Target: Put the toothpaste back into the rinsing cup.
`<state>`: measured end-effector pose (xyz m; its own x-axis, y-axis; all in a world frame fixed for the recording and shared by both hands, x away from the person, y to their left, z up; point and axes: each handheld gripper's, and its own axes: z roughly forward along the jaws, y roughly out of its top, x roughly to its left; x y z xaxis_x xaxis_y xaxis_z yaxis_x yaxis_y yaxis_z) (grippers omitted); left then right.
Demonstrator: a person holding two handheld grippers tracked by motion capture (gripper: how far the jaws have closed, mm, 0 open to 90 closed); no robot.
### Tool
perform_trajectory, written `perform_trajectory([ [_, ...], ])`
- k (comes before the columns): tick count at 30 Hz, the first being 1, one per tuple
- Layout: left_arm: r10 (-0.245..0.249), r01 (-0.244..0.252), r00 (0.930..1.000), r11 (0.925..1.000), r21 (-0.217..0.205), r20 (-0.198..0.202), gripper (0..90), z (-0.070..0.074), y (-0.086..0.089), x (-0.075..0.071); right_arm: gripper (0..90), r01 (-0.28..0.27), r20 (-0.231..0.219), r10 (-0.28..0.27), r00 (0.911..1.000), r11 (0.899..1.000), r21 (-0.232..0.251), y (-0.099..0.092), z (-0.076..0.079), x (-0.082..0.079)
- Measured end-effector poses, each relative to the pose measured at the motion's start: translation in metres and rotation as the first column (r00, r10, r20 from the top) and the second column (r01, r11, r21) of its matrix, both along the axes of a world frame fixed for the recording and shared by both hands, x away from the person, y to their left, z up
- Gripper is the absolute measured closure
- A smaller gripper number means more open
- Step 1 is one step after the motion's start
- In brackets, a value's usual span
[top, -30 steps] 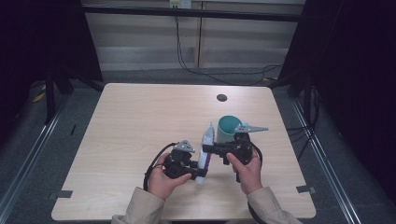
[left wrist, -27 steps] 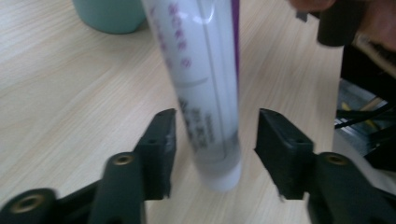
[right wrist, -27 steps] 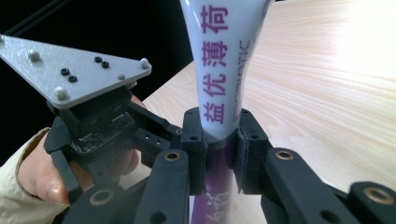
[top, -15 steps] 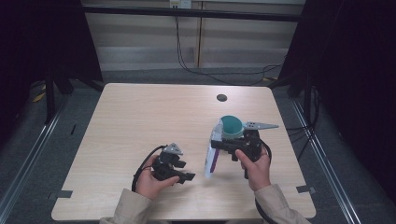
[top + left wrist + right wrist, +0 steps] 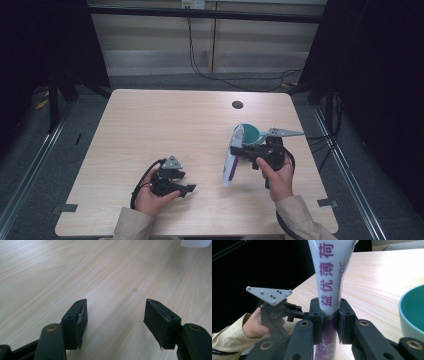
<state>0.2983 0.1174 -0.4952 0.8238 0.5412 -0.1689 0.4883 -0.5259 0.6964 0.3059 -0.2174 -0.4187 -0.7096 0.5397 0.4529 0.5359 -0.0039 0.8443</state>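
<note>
A white and purple tube (image 5: 230, 167) hangs tilted over the table, and my right gripper (image 5: 236, 150) is shut on its middle. In the right gripper view the pads pinch the tube (image 5: 331, 272) at the seam between its white and purple parts, at the gripper (image 5: 329, 317). A teal cup (image 5: 253, 133) stands just behind the tube, and its rim (image 5: 412, 312) is at the right. My left gripper (image 5: 187, 189) rests low near the front left, apart from the tube. Its jaws have just been opening, and the gripper (image 5: 115, 315) has only bare wood between them.
The wooden table (image 5: 165, 125) has a small dark hole (image 5: 237, 104) near its far edge. A white object (image 5: 193, 242) lies at the top right of the left gripper view. Dark floor and rails surround the table.
My left gripper has drawn away from the tube's lower end, moving left and down toward the table, and its jaws have widened. The right gripper has kept the tube.
</note>
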Motion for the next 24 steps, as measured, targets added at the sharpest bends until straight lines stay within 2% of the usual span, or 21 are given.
perform_trajectory([
  [2,0.005,-0.005,1.0000,1.0000,0.001,-0.006,35.0,-0.001,0.001,-0.001,76.5,0.003,0.008,-0.003,1.0000,1.000,-0.002,-0.001,0.002,0.001],
  [3,0.002,-0.002,1.0000,0.9998,0.020,0.000,35.0,-0.002,0.002,-0.001,76.5,0.005,0.007,-0.005,1.0000,1.000,0.001,-0.001,0.002,0.001],
  [9,0.019,-0.021,0.9979,0.9995,0.024,0.062,31.2,-0.007,0.004,-0.004,76.5,0.011,0.025,-0.011,0.9996,1.000,-0.008,-0.003,0.009,0.003],
  [13,0.000,-0.003,0.9954,0.9993,0.038,0.096,28.9,-0.009,0.004,-0.005,76.5,0.013,0.040,-0.012,0.9991,1.000,-0.023,-0.003,0.014,0.005],
  [18,-0.026,0.022,0.9936,0.9988,0.045,0.109,25.9,-0.010,0.005,-0.006,76.5,0.012,0.053,-0.011,0.9986,1.000,-0.020,-0.003,0.020,0.006],
  [24,-0.035,0.030,0.9906,0.9989,0.034,0.132,23.3,-0.013,0.005,-0.008,76.5,0.018,0.067,-0.017,0.9976,1.000,-0.012,-0.007,0.026,0.009],
])
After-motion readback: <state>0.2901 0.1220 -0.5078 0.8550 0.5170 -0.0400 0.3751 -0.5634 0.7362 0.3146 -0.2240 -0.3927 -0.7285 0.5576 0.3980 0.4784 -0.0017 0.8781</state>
